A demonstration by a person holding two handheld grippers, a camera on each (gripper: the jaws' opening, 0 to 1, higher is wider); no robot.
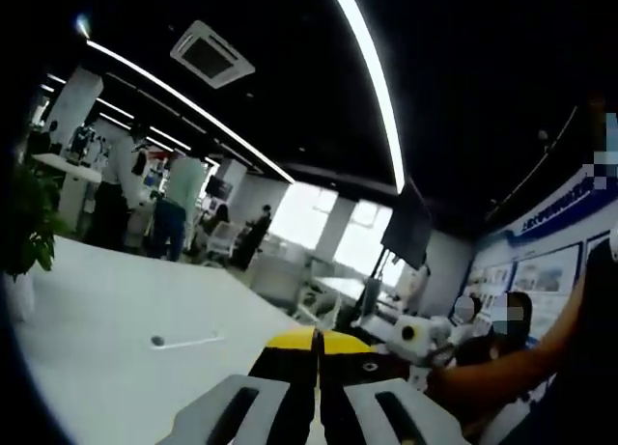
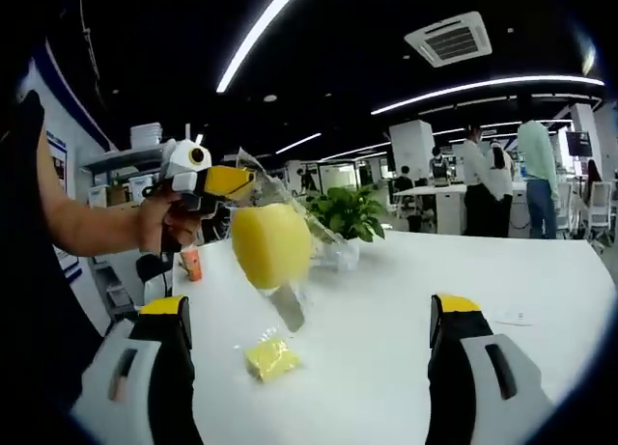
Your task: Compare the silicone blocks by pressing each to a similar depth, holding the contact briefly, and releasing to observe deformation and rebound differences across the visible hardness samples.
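Note:
In the right gripper view, a hand holds my left gripper [image 2: 246, 182] above the white table [image 2: 406, 368]. It is shut on the top of a clear plastic bag [image 2: 290, 305], which hangs down with a large yellow silicone block [image 2: 271, 243] inside. A smaller yellow block [image 2: 270, 358] lies on the table below the bag. My right gripper [image 2: 309, 308] is open, its jaws wide apart on either side of the small block and short of it. In the left gripper view, my left gripper [image 1: 319, 341] has its black, yellow-tipped jaws pressed together; the bag is hidden there.
A potted plant [image 2: 348, 213] in a clear pot stands behind the bag. The same plant [image 1: 27, 223] is at the table's left edge. A thin white cable [image 1: 185, 342] lies on the table. Several people stand at desks [image 2: 502, 184] in the background. A bare forearm [image 1: 502, 368] reaches in.

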